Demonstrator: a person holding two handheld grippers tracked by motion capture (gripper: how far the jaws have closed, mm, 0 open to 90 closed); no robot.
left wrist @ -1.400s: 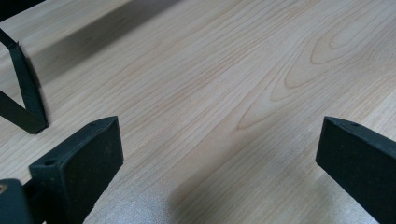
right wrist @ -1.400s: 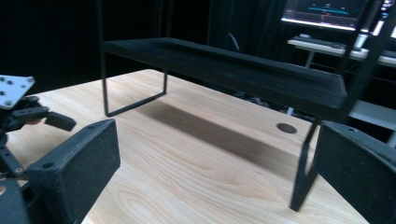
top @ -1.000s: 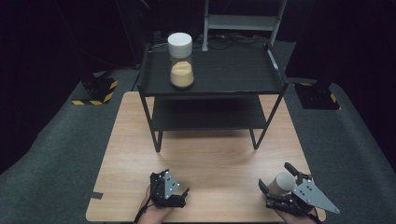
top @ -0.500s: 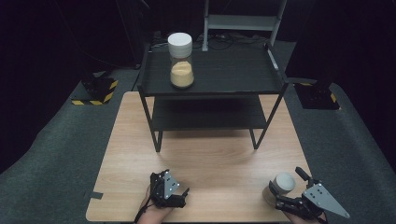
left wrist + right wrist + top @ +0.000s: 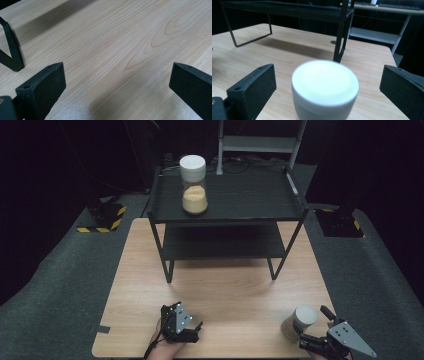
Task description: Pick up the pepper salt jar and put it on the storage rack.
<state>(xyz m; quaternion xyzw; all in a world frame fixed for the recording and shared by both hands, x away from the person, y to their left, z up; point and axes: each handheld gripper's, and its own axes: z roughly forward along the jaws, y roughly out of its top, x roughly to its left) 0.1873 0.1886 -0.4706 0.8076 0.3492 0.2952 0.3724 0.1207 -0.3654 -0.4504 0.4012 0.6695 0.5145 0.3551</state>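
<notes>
White-lidded jar [image 5: 301, 321] is standing upright near the desk's [image 5: 235, 290] front right corner, sitting between the wide-open jaws of the right gripper [image 5: 325, 335], untouched. Left gripper [image 5: 186, 326] is resting open on bare wood. Another jar [image 5: 193, 184] is standing on the black shelf [image 5: 250, 195].

White-lidded jar [image 5: 298, 321] near right, pale body. On the black shelf rack [image 5: 227, 217], a clear jar [image 5: 193, 184] with white lid and orange-tan filling. Light wood-grain table [image 5: 225, 285]; yellow-black striped marker [image 5: 102, 222] far left; dark grey carpet [image 5: 55, 285].
</notes>
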